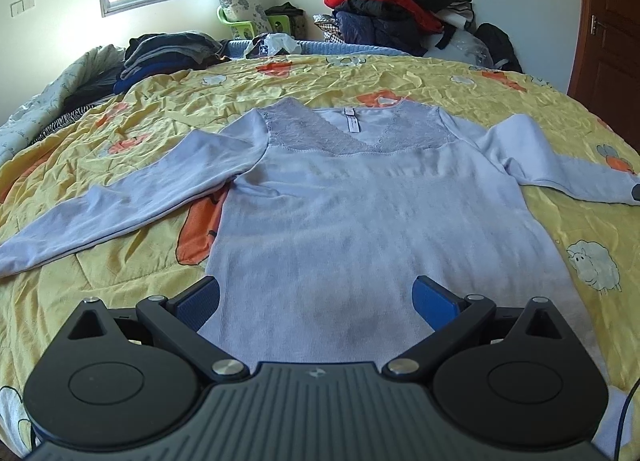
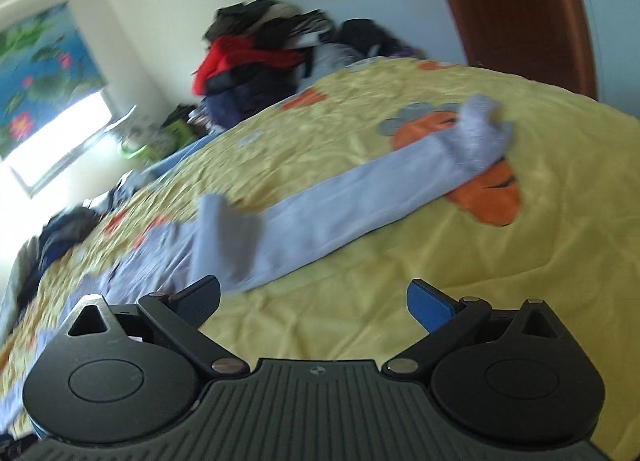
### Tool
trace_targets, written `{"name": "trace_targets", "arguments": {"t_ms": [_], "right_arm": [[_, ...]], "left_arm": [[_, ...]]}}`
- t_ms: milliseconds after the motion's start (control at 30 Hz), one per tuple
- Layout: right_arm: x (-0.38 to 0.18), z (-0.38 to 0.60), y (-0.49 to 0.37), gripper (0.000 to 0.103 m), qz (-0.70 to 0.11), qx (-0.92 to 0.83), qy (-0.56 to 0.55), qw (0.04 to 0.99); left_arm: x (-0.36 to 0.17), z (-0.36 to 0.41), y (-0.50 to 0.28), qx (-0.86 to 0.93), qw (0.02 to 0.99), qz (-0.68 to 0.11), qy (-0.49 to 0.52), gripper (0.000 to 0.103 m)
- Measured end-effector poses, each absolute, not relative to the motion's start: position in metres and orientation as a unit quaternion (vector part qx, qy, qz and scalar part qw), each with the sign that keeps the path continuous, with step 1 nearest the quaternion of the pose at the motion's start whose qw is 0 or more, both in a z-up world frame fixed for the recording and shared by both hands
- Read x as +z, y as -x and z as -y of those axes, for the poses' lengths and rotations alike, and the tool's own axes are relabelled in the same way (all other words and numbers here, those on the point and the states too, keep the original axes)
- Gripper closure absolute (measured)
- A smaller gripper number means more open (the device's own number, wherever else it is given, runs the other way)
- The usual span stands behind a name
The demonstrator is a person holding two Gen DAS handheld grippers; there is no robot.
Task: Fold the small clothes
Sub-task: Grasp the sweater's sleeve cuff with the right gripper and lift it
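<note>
A pale lilac long-sleeved top [image 1: 360,197] with a lace yoke lies flat, face up, on the yellow quilt [image 1: 168,101], both sleeves spread out. My left gripper [image 1: 316,301] is open and empty, hovering over the top's lower hem with the body between its blue pads. In the blurred, tilted right wrist view, the top's right sleeve [image 2: 360,197] stretches across the quilt [image 2: 400,293] with its cuff crumpled at the far end. My right gripper [image 2: 314,303] is open and empty, just in front of the sleeve near the shoulder.
A pile of dark folded clothes [image 1: 160,53] sits at the quilt's far left. A heap of red and dark jackets [image 1: 392,5] rises behind the bed. A green chair [image 1: 248,21] with a pillow stands under the window. A brown door [image 1: 608,21] is at right.
</note>
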State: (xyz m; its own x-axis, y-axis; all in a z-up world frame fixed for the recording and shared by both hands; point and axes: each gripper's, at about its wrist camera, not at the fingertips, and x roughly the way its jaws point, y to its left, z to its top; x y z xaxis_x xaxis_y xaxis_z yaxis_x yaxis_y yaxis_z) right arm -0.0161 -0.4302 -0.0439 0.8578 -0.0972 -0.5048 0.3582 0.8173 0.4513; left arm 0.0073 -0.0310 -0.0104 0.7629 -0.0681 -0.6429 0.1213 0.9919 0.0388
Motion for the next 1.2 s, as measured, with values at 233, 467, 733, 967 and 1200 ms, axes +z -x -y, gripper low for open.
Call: {"name": "trace_targets", "arguments": {"t_ms": [233, 467, 733, 967, 1200], "right_arm": [[-0.069, 0.478, 0.0, 0.008, -0.19, -0.132, -0.346, 0.909], [-0.079, 0.509, -0.029, 0.02, -0.138, -0.153, -0.377, 0.903], [-0.09, 0.544, -0.058, 0.058, -0.111, -0.201, -0.414, 0.881], [-0.105, 0.573, -0.069, 0.1, -0.103, -0.213, -0.478, 0.846], [-0.101, 0.568, -0.075, 0.094, -0.1, -0.209, -0.476, 0.849]], "left_arm": [[-0.011, 0.037, -0.007, -0.054, 0.936, -0.345, -0.05, 0.0], [-0.012, 0.039, -0.007, -0.054, 0.934, -0.348, -0.056, 0.0], [-0.012, 0.04, -0.007, -0.06, 0.936, -0.343, -0.058, 0.0], [-0.011, 0.045, -0.011, -0.062, 0.936, -0.342, -0.064, 0.0], [-0.007, 0.043, -0.021, -0.047, 0.94, -0.33, -0.065, 0.0]]}}
